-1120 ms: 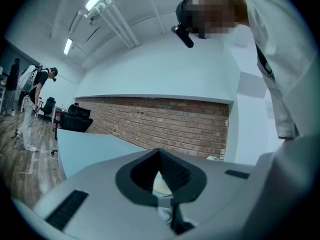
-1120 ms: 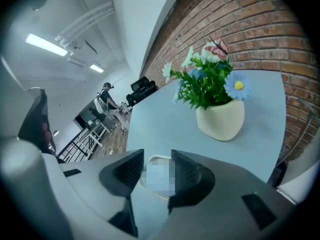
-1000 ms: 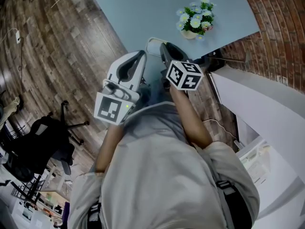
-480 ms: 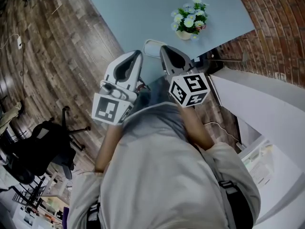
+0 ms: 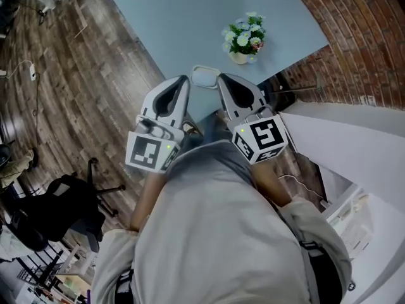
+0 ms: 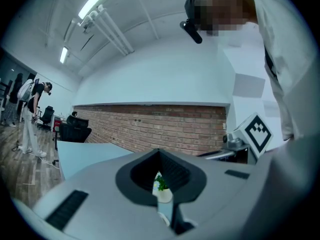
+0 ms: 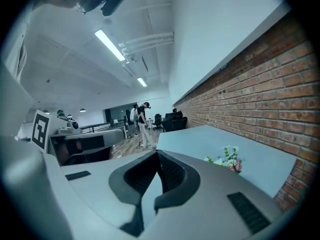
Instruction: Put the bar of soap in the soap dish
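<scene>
A white soap dish [image 5: 205, 76] sits near the edge of the pale blue table [image 5: 183, 24]; I cannot make out the bar of soap in any view. Both grippers are held up in front of the person's chest, above and short of the dish. My left gripper [image 5: 181, 81] has its jaws together with nothing between them, and only a thin slit shows at its tips [image 6: 159, 153]. My right gripper [image 5: 224, 78] is shut and empty as well [image 7: 159, 156]. The dish shows between the two gripper tips in the head view.
A small pot of flowers [image 5: 243, 40] stands on the table beyond the dish, also seen as the flowers [image 7: 227, 160]. A brick wall [image 5: 354, 49] runs along the right. Wood floor [image 5: 69, 87] and an office chair [image 5: 63, 195] lie left. People [image 6: 30, 109] stand far off.
Both grippers have risen toward the head camera, the right one more and with a roll. The soap dish, half hidden before, now shows between their tips.
</scene>
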